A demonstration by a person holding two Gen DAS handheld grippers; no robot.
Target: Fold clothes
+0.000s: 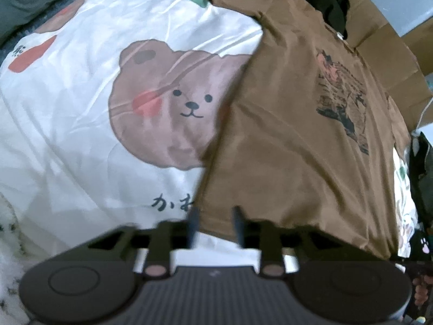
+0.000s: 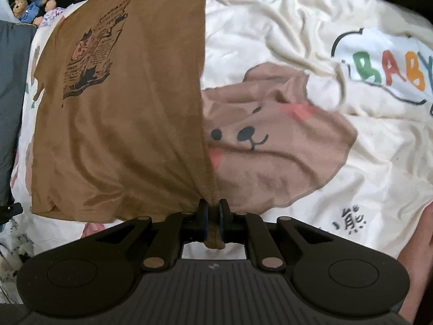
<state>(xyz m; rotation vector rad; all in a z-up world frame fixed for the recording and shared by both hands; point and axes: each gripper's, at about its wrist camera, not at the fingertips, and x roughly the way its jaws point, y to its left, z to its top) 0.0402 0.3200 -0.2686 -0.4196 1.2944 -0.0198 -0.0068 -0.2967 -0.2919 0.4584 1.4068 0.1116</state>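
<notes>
Brown tee [image 2: 121,124] is light, limp, drapes. Your right tool [image 2: 213,216] pinches its hem corner; left tool [image 1: 215,224] spread, empty. Regrip hem.

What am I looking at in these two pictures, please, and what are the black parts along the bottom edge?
Those black parts are two handheld pinching tools, one in each hand of a person; there is no robot arm. Each carries a wide-angle camera that looks along its two fingers, so each picture is that tool's own view.

A brown T-shirt with a dark print lies spread on a white bedsheet printed with cartoon bears.

In the right hand's view, the right gripper pinches a bunched bottom corner of the shirt. In the left hand's view, the left gripper stands open at the shirt's bottom edge, gripping nothing.
</notes>
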